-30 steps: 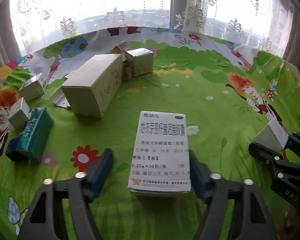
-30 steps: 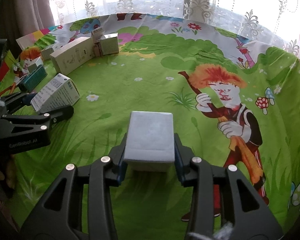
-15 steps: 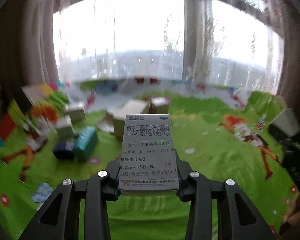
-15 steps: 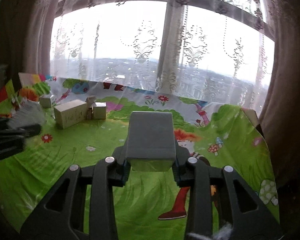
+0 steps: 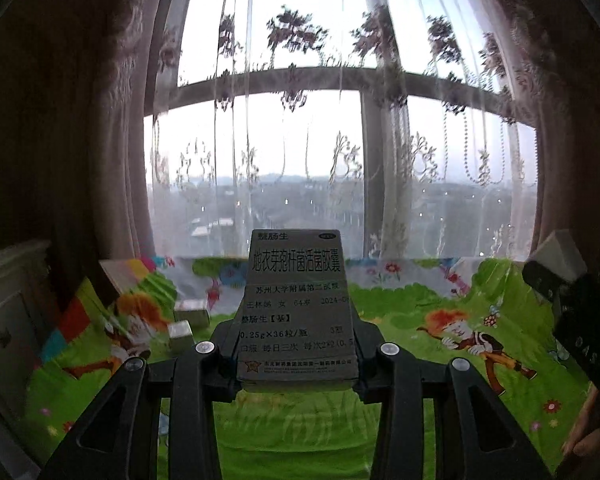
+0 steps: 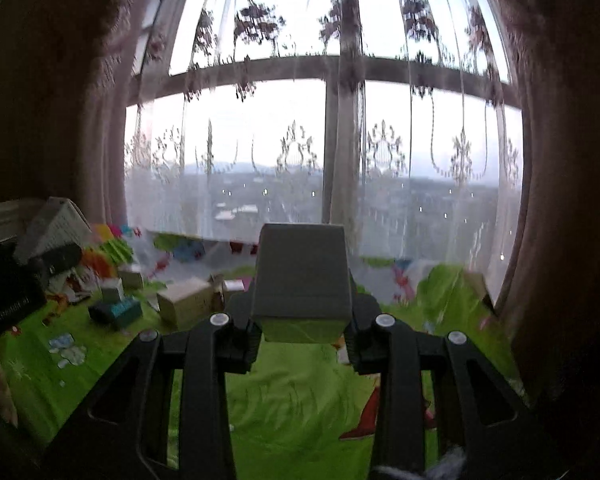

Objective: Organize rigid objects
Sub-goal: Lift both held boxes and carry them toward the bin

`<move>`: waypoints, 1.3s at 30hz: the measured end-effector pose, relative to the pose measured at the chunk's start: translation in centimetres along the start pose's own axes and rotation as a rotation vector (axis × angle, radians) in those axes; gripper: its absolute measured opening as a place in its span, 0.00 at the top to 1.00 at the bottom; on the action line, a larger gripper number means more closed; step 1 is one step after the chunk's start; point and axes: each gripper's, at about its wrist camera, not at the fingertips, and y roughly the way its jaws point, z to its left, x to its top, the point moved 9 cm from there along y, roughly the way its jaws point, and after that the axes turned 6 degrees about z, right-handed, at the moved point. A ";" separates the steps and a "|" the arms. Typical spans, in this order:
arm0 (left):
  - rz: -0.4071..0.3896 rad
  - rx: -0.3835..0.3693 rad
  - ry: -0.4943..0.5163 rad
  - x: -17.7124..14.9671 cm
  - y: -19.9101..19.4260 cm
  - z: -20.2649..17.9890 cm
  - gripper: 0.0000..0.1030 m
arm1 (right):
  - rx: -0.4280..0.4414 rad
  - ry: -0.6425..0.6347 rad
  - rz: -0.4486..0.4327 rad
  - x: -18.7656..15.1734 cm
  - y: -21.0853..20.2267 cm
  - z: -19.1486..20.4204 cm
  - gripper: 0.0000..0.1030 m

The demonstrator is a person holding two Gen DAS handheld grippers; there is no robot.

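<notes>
Lace curtains (image 5: pixel 300 140) hang across a wide window (image 6: pixel 284 152) at the far side, with darker drapes at both edges and a hazy town beyond the glass. Below them spreads a bright green cartoon cloth (image 5: pixel 420 360) with flowers and an orange-haired figure printed on it.

My left tool (image 5: pixel 296 354) is lifted clear of the cloth and pinched onto a white medicine box (image 5: pixel 298 308), its printed label facing the camera; both pads press its long sides, so the gap is narrow and filled by the box. My right tool (image 6: pixel 302 326) is likewise clamped onto a plain grey box (image 6: pixel 302 280), held off the cloth, its pads flat against both sides after closing in a little tighter on it.

In the right wrist view, my left tool shows at the left edge with its box raised. Past it, on the far left part of the cloth, lie the other things: a tan carton (image 6: pixel 186 302) on its side, a teal box (image 6: pixel 120 310) with a dark one just beside it, and a few small pale boxes (image 6: pixel 114 290) near the cloth's back edge. Motion blur softens their details.
</notes>
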 end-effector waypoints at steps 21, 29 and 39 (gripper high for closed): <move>-0.008 0.087 -0.045 -2.2 -6.7 6.1 0.60 | 0.210 -0.115 -0.092 2.9 -5.3 9.5 0.63; 0.025 0.168 -0.113 -4.1 -9.4 11.2 0.60 | 0.370 -0.211 -0.091 2.3 -7.4 16.0 0.63; 0.095 0.291 -0.196 -7.6 -13.0 17.5 0.60 | 0.585 -0.341 -0.051 1.0 -9.2 24.5 0.63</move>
